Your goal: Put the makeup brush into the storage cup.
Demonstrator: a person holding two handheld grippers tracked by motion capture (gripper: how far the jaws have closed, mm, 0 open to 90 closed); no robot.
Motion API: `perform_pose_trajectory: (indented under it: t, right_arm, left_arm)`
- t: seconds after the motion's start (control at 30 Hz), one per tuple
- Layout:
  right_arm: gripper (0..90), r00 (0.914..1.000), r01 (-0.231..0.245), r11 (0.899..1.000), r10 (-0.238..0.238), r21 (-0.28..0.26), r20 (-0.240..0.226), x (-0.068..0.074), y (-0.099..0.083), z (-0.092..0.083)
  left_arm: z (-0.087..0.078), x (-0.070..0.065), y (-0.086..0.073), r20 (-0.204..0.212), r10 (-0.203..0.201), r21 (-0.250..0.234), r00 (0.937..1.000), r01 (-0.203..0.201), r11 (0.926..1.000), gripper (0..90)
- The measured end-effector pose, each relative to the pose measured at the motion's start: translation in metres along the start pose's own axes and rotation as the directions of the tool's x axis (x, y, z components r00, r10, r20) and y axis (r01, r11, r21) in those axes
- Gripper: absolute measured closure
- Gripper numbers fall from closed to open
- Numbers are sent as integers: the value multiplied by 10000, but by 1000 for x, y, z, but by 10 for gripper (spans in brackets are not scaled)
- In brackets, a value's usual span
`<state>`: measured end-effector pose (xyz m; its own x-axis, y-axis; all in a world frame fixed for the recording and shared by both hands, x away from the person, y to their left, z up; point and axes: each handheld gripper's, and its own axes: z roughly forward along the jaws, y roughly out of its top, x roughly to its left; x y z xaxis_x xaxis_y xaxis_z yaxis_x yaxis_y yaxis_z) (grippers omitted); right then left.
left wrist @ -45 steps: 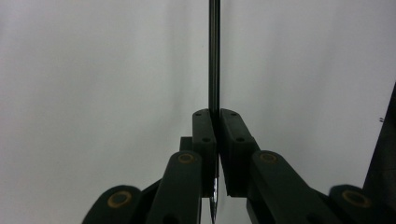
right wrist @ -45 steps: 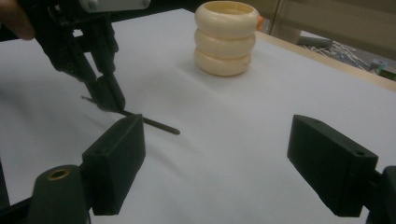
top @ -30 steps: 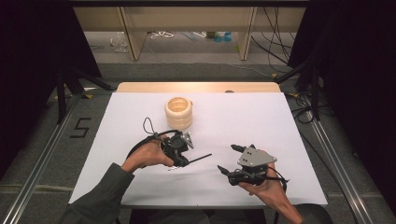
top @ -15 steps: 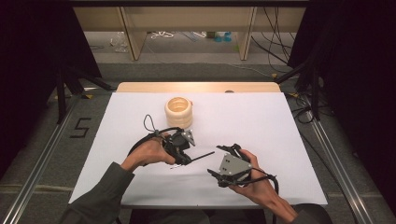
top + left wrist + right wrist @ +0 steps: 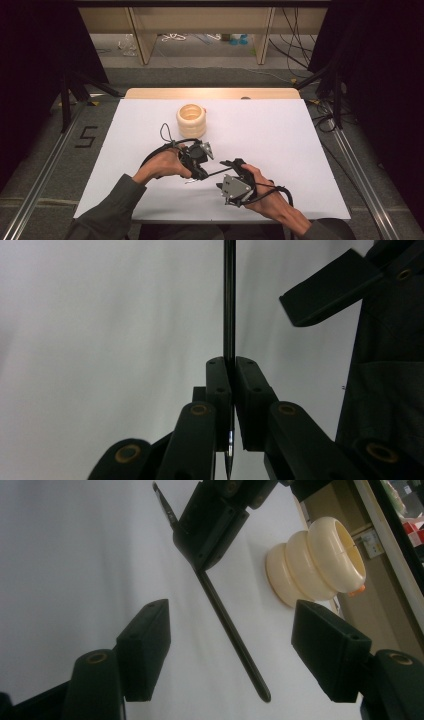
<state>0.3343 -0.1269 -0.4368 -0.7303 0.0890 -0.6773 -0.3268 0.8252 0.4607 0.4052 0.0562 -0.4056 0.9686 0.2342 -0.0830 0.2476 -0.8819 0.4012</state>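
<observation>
Near the counter's front edge, the left gripper [image 5: 230, 405] is clamped on a thin black rod [image 5: 232, 632]. The right gripper [image 5: 230, 652], its jaws wide but just closing, straddles the rod's free end without touching; the handover remains.

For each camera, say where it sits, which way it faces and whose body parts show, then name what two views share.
High view: above the person's side, facing forward and down on the table; both forearms, left gripper, right gripper.
Left gripper view: along shut jaws clamping the thin black pen.
Right gripper view: between open, just closing jaws, at the pen and cream ribbed holder.
Shared: pen, both gripper views.
</observation>
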Motion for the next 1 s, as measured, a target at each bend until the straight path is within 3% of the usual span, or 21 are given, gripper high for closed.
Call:
perform_pose_trajectory:
  t: [0.03, 0.07, 0.23, 0.27, 0.33, 0.37, 0.4, 0.43, 0.47, 0.57, 0.63, 0.67, 0.7, 0.73, 0.83, 0.87, 0.93, 0.97, 1.0]
  right_arm:
    - [355, 9996, 278, 9995, -277, -120, 66, 0, 0, 1]
    - [369, 9999, 25, 9999, -27, 123, 110, 2, 1, 0]
    - [398, 9972, 693, 9971, -702, 320, 274, 4, 5, 2]
    - [402, 9964, 777, 9962, -789, 383, 311, 4, 5, 3]
    - [414, 9979, 509, 9970, -531, 589, 361, 8, 6, 3]
    - [420, 9969, 684, 9960, -705, 571, 361, 8, 7, 4]
    - [430, 9949, 900, 9941, -925, 601, 394, 8, 8, 5]
    - [439, 9933, 1109, 9921, -1126, 580, 268, 8, 8, 6]
    - [449, 9937, 954, 9932, -991, 671, 528, 10, 9, 6]
    - [479, 9917, 1180, 9904, -1212, 726, 417, 11, 10, 7]
    - [509, 9830, 1738, 9816, -1778, 793, 460, 10, 12, 8]
    - [520, 9805, 1827, 9792, -1881, 883, 570, 10, 12, 8]
    - [530, 9853, 1588, 9825, -1641, 974, 484, 13, 12, 8]
    - [539, 9835, 1689, 9809, -1742, 965, 496, 13, 12, 8]
    - [562, 9710, 2206, 9694, -2287, 1073, 701, 12, 14, 9]
    - [570, 9664, 2464, 9642, -2521, 978, 502, 12, 13, 10]
    - [587, 9692, 2256, 9671, -2351, 1176, 740, 14, 14, 9]
    - [593, 9600, 2654, 9582, -2729, 1071, 621, 12, 15, 10]
    - [601, 9628, 2490, 9614, -2588, 1170, 775, 13, 15, 9]
  left_arm:
    - [0, 0, 1, 7, 80, 49, 10000, -80, 10000, 851]
    - [0, 1, 1, 10, 81, 44, 10000, -81, 10000, 851]
    - [0, 0, 3, 19, -25, -36, 10000, 25, 10000, 851]
    - [-1, 0, 4, 28, 114, 71, 9999, -114, 9999, 851]
    - [-1, 0, 5, 26, 103, 39, 9999, -104, 9999, 851]
    - [-1, 0, 6, 45, 152, 96, 9999, -152, 9998, 851]
    - [1, -2, 6, 86, -164, -147, 9998, 165, 9998, 851]
    - [1, -2, 7, 73, -156, -169, 9999, 157, 9997, 851]
    - [-1, 0, 8, 68, 160, 79, 9998, -161, 9998, 851]
    - [0, -1, 9, 84, 197, 114, 9998, -198, 9997, 851]
    - [0, -1, 9, 98, 180, 125, 9998, -181, 9998, 851]
    - [-1, -1, 9, 102, 161, 98, 9998, -162, 9998, 851]
    - [-1, -1, 9, 106, 153, 95, 9998, -154, 9998, 851]
    - [-1, -1, 9, 115, 168, 110, 9998, -169, 9998, 851]
    - [-1, -1, 9, 148, 186, 119, 9997, -187, 9998, 851]
    - [-1, -1, 9, 147, 187, 115, 9997, -189, 9998, 851]
    - [0, -1, 9, 134, 213, 91, 9997, -214, 9997, 851]
    - [-1, -1, 9, 145, 214, 104, 9997, -216, 9997, 851]
    - [-1, -1, 9, 154, 226, 101, 9996, -228, 9997, 851]
